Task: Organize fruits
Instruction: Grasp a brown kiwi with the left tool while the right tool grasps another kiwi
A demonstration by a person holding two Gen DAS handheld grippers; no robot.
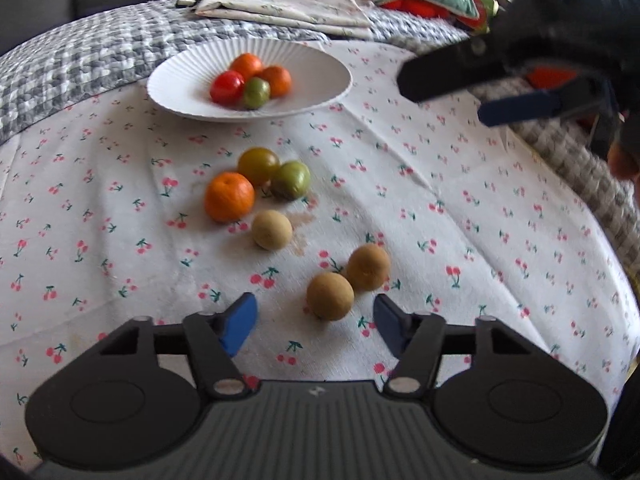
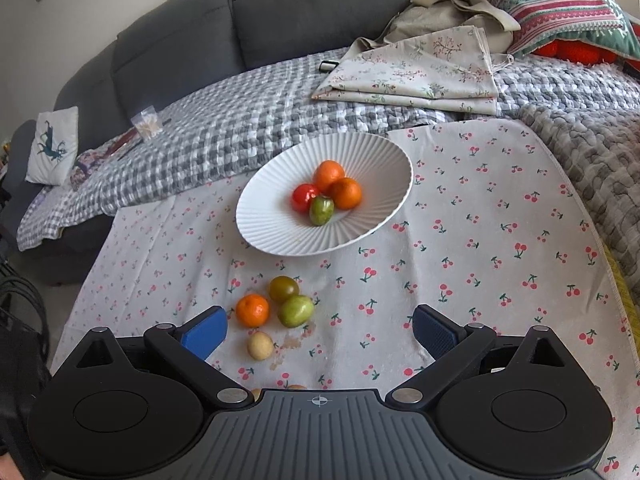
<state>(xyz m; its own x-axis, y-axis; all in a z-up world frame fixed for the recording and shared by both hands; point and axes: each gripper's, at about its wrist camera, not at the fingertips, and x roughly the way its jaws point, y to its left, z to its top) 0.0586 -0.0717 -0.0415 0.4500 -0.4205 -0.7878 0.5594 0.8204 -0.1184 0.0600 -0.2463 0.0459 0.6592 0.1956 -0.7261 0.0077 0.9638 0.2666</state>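
- Step in hand, judged: fruit is being moved from the cloth [image 2: 500,240] into the white plate [image 2: 272,216]; approx half done. Four pieces are already held in the plate: two oranges, a red tomato [image 2: 304,197], a small green fruit.
- Six pieces are left on the cloth: an orange [image 1: 229,202], a dark green tomato [image 1: 258,166] and a lighter green fruit [image 1: 291,179] bunched together, touching or nearly so; a pale round fruit [image 1: 272,229] just in front of them; two brown round fruits nearer the camera, side by side.
- Left gripper [image 1: 316,322] is seen spread wide, nothing held. It is kept low over the cloth, fingers pointed twd the plate; the nearer brown fruit [image 1: 330,296] is lined up just ahead of the gap, between the blue pads [image 1: 240,324]. No contact is seen.
- Right gripper [image 2: 320,334] is also spread wide, nothing gripped. It is held higher, tilted down at the cloth; in the left view it is seen raised at upper right, well apart from the fruit.
- Next move, judged: left gripper to be eased fwd and down so the brown fruit [image 1: 330,296] is straddled, then closed gently; a round fruit may be rolled away or its neighbour [image 1: 367,267] nudged if a pad is brought in off-centre.
- After that a lift and carry to the plate is called for, w/ release low so the fruit already there isn't knocked.
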